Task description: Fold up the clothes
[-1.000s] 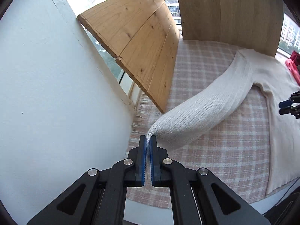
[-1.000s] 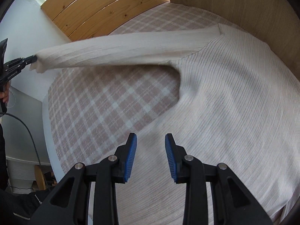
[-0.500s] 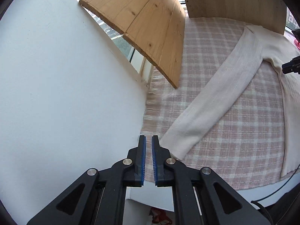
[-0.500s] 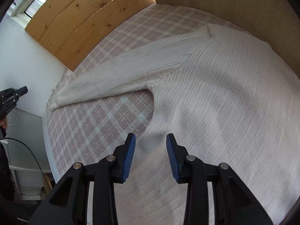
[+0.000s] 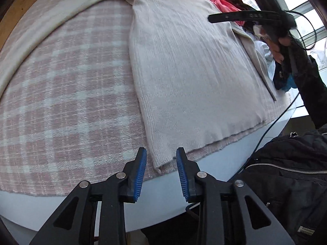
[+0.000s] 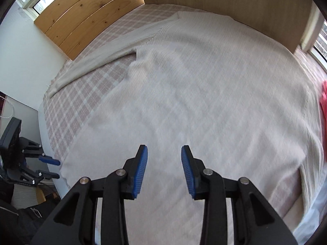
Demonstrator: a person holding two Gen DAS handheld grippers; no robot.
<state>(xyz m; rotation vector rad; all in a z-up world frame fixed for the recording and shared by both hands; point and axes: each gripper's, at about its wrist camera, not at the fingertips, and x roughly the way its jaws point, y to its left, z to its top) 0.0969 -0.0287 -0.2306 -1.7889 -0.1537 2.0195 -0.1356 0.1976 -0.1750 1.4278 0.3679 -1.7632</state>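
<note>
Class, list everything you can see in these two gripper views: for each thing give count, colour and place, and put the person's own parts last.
sweater: one, cream, flat on the cloth, sleeve stretched out
cloth: one, pink and white check, covering the table
wooden boards: several, light brown, behind the table
clothes pile: one, red and mixed, beyond the sweater
cable: one, black, off the table edge
left gripper: black, blue fingers, open at the hem corner
right gripper: black, blue fingers, open above the sweater
sleeve: one, black, on the right

A cream ribbed sweater (image 6: 204, 85) is spread flat on the pink plaid cloth (image 5: 61, 106), its 1 visible sleeve (image 6: 98, 61) laid straight out sideways, its hem at the cloth's near edge.
</note>
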